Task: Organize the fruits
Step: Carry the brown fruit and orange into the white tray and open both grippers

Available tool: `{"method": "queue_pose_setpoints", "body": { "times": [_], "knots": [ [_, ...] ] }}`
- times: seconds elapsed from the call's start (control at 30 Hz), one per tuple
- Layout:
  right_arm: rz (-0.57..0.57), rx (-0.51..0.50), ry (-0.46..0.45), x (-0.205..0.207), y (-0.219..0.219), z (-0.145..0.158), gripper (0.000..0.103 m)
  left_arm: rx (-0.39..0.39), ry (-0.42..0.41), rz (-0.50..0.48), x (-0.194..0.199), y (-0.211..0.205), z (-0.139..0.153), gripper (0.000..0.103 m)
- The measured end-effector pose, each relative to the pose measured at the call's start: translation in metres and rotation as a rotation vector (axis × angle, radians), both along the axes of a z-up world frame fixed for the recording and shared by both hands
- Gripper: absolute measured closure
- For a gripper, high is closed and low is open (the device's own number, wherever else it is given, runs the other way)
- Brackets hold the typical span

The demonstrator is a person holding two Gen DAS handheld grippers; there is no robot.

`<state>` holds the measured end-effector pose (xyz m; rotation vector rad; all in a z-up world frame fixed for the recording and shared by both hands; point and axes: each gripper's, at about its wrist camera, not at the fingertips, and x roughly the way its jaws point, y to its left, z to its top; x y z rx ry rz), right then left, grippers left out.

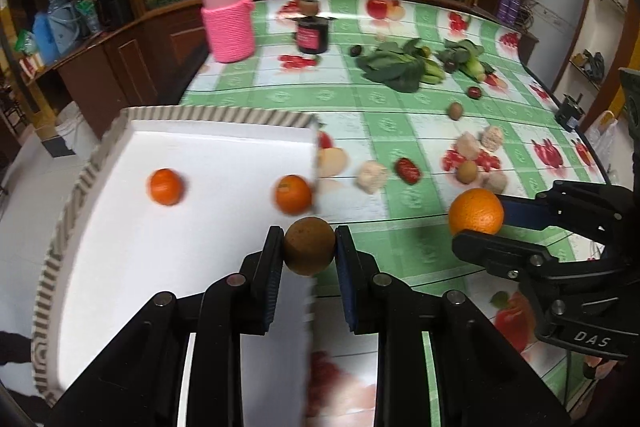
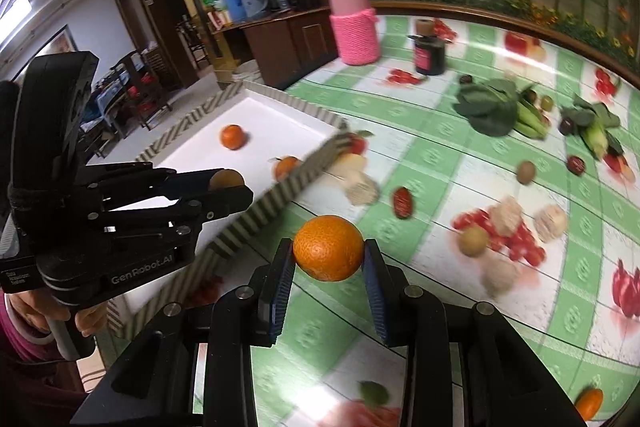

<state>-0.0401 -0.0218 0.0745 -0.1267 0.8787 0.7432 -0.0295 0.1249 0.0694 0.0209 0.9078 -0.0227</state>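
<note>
Carry step, left to right: white tray (image 1: 120, 267) holding two oranges, my left gripper (image 1: 309, 247) clamping a brown fruit (image 1: 309, 245) at its edge, my right gripper (image 2: 329, 254) clamping an orange (image 2: 328, 247) over the tablecloth; next I judge both need lowering into the tray before release.

"DAS" on right gripper (image 1: 478, 227); "GenRobot.AI" on left gripper (image 2: 228, 187).

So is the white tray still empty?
No, two oranges already lie in the white tray.
</note>
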Motion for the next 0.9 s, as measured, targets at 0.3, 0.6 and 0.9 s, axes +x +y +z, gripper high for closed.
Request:
{"method": "queue_pose_setpoints", "body": {
  "times": [0.3,0.6,0.9],
  "knots": [
    [0.101,-0.015,-0.014,-0.009,0.059,0.006,0.069,0.01,0.007,0.107,-0.007,0.062,-0.002,0.08],
    [0.179,-0.066,0.008,-0.001,0.112,-0.01,0.069,-0.013,0.059,0.189,-0.001,0.105,-0.023,0.08],
    [0.209,-0.115,0.043,0.018,0.143,-0.032,0.069,-0.016,0.087,0.217,0.013,0.118,-0.035,0.08]
  ]
}}
